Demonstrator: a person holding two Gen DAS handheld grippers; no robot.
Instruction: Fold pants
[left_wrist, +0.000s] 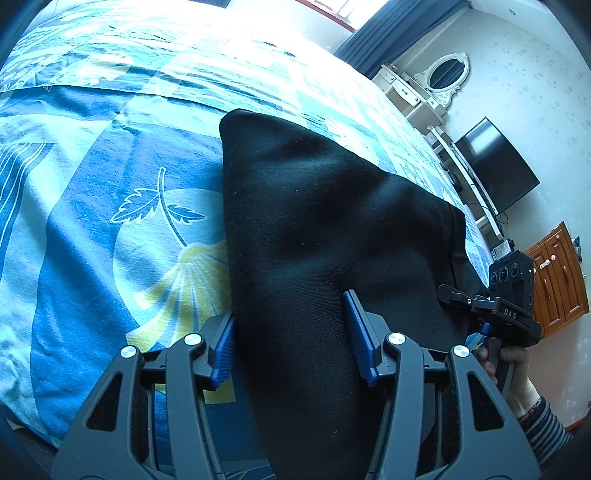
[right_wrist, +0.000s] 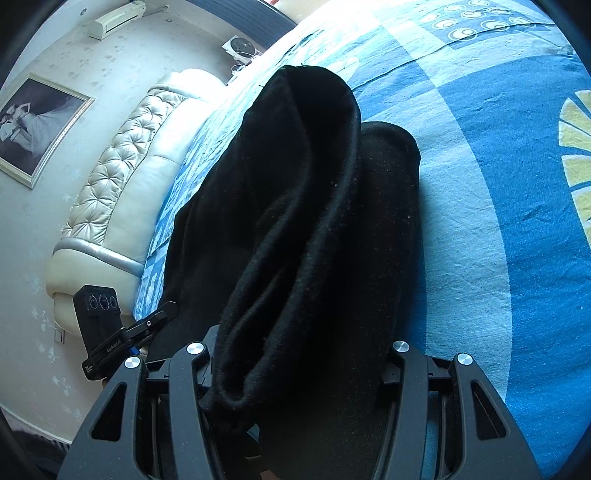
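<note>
**Tools straddle black pants on the bed**

Left tool (left_wrist: 293, 341): jaws spread, pants (left_wrist: 314, 229) between, pads apparently not pressing. Right tool (right_wrist: 295, 369): pads hidden by bunched cloth; grip unclear. Pants stretch ahead across bed (left_wrist: 92, 240), likely aligned for folding.

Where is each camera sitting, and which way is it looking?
Left wrist: sits on the left gripper, looking down its fingers at the black pants on the bed; the right gripper and a hand show.
Right wrist: sits on the right gripper, looking along the pants towards the headboard; the left gripper shows.
Shared: pants, blue bedsheet, each other's gripper.
</note>
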